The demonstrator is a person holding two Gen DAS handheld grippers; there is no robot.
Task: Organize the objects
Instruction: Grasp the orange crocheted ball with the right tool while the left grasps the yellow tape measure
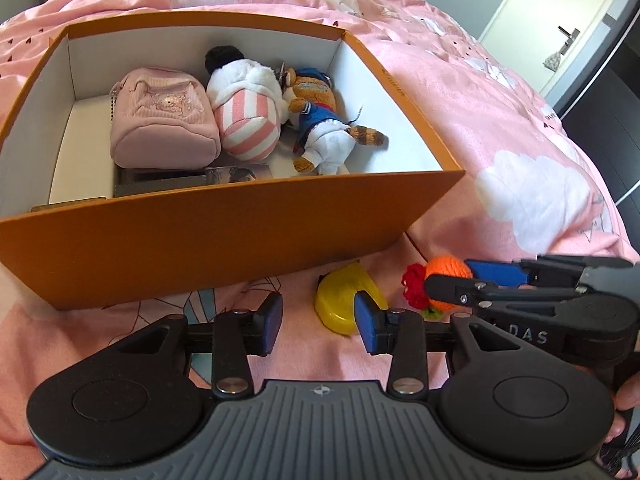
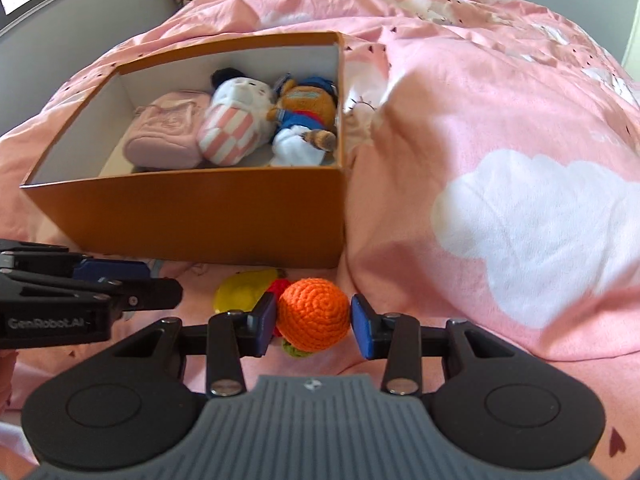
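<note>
**Two toys still outside the box**

Closest to me is my right claw (image 2: 313,323), its blue pads set either side of the crocheted orange ball (image 2: 314,314). The left pad touches the yarn; at the right pad I see a thin gap, so I cannot tell whether I am gripping it or only framing it. The ball, with a red tuft and a green bit on it, sits low over the pink bed cover (image 2: 500,128), outside the box.

My left claw (image 1: 318,318) is released, nothing between its pads. The yellow toy (image 1: 346,302) lies on the cover just past its right pad, at about one o'clock from the tips, touching nothing of the claw that I can see. In the left view the right claw comes in from three o'clock, reaching across to the ball.

The orange box (image 1: 224,236) stands at twelve o'clock, open, close behind both loose toys. Inside, from nine o'clock to three: a pink pouch (image 1: 162,120), a white plush with pink stripes (image 1: 244,110), a bear in a blue and white outfit (image 1: 316,124). Something flat and dark lies under them.

By my reckoning the sorting is well along: three soft things are packed, and the ball and the yellow toy remain. There is bare floor left at the box's near side.
</note>
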